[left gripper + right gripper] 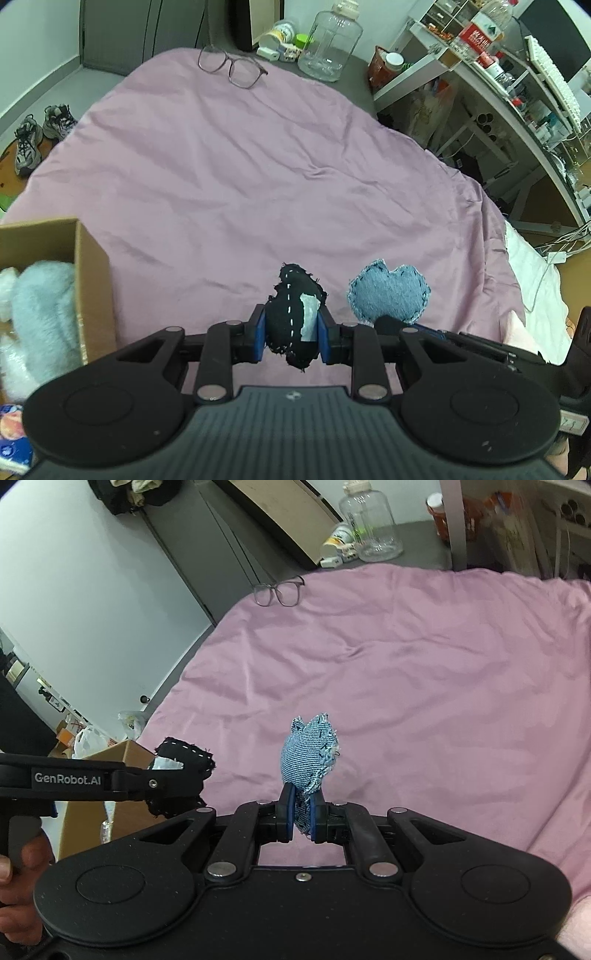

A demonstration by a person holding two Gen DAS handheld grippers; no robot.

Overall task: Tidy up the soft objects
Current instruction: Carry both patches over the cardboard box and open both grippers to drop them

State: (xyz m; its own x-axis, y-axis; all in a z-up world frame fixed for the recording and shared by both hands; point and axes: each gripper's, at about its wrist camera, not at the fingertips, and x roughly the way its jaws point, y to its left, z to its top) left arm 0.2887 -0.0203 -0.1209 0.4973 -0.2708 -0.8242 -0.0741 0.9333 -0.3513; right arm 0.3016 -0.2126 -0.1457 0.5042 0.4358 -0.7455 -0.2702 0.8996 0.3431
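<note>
My left gripper (291, 334) is shut on a black stuffed heart (291, 317) with white stitching, held above the pink bedspread (258, 166). My right gripper (301, 812) is shut on a blue denim heart (308, 755), held upright over the bed. The denim heart also shows in the left wrist view (389, 293), just right of the black one. The black heart and left gripper show in the right wrist view (181, 764) at the left. A cardboard box (88, 273) at the left holds a pale fluffy plush (44, 306).
Glasses (232, 66) lie at the bed's far edge. A clear jug (328, 40), small containers and cluttered white shelves (498, 85) stand beyond. Shoes (40, 136) sit on the floor at the left. The box also shows in the right wrist view (122, 757).
</note>
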